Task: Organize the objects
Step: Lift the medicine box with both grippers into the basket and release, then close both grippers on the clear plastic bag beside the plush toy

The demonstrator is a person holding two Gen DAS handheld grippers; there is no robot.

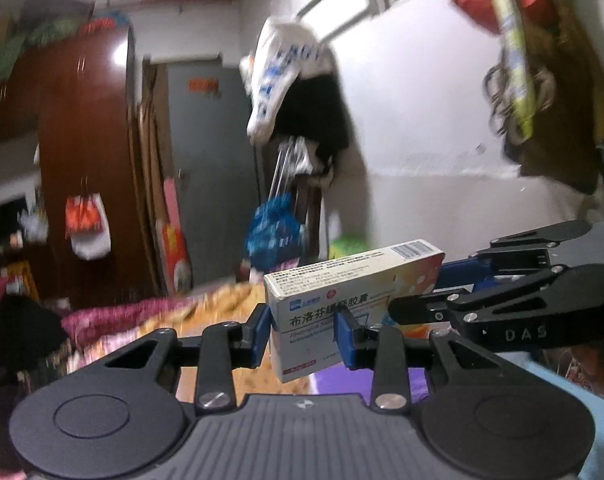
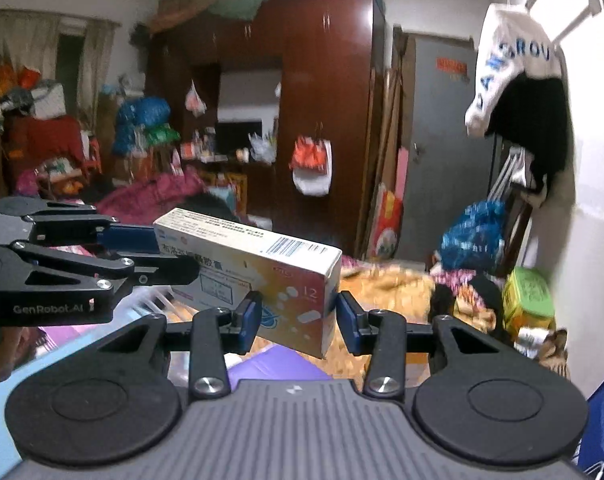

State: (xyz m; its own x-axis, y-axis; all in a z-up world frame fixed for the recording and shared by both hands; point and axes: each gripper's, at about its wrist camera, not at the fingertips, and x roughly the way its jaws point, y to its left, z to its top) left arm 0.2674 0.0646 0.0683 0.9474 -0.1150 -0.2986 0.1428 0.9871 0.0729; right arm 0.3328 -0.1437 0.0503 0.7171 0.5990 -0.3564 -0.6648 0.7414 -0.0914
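**Medicine box held in the air between two grippers**

The room behind is crowded: a dark red wardrobe (image 2: pixel 326 92), a grey door (image 2: pixel 442 148), a bed heaped with pink and orange bedding (image 2: pixel 386 284), and clothes hanging by the window wall. Nothing in view shows a sorted spot, so the organizing looks to be in its middle; the box has been lifted but not yet set down anywhere, and where it should go cannot be told from here.

The medicine box (image 1: pixel 354 280) is up in the air above the bed, well clear of any surface. The left gripper (image 1: pixel 304 334) is clamped on one end of it, its blue pads pressed to both faces. The right gripper (image 2: pixel 298 320) has its blue pads on either side of the other end, about the width of the box apart; whether they press on the cardboard or only flank it I cannot tell. It looks like a handover from one to the other.

The box is a long, flat white carton with blue Chinese print, a barcode on the upper edge, an orange-to-red panel with white pill shapes, and the number 12. It looks light, stiff and undented.
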